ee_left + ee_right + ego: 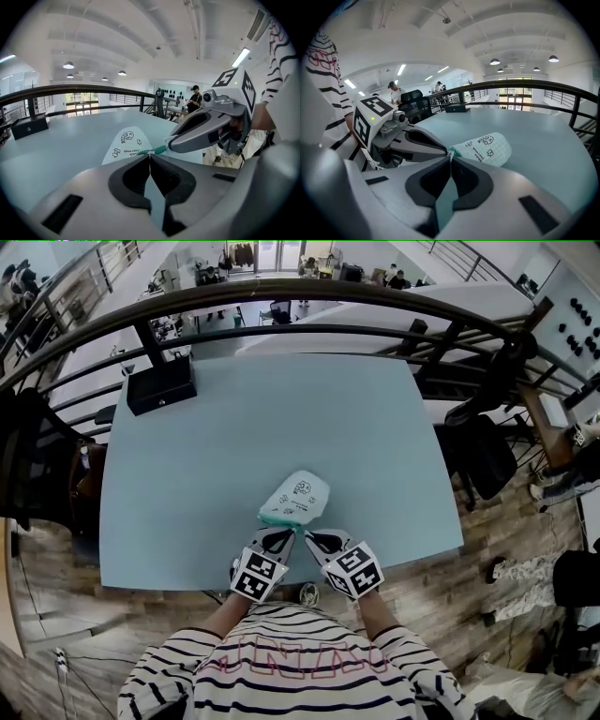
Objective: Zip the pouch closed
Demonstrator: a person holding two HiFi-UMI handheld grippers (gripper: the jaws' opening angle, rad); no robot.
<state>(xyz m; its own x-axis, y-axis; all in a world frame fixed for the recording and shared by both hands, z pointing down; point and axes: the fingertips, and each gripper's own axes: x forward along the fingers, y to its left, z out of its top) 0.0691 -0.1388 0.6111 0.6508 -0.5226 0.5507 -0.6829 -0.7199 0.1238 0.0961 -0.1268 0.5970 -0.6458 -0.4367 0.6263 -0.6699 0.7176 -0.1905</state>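
Note:
A white pouch [298, 495] printed with small cartoon figures lies on the pale blue table [234, 437], its teal zipper edge [279, 518] towards me. Both grippers meet at the right end of that edge. My left gripper [289, 532] is shut on the pouch's zipper edge; in the left gripper view its jaws [149, 155] pinch a small white bit beside the teal zipper [157, 150]. My right gripper [309, 534] is shut on the zipper's end just to the right, its tip [167, 142] on the teal strip. The right gripper view shows the pouch [485, 147] beyond my shut jaws [451, 156]. The pull itself is hidden.
A black box [161, 383] stands at the table's far left corner. A dark curved railing [281, 292] runs behind the table. A black chair [483, 451] stands off the table's right side. The table's near edge [281, 579] lies under the grippers.

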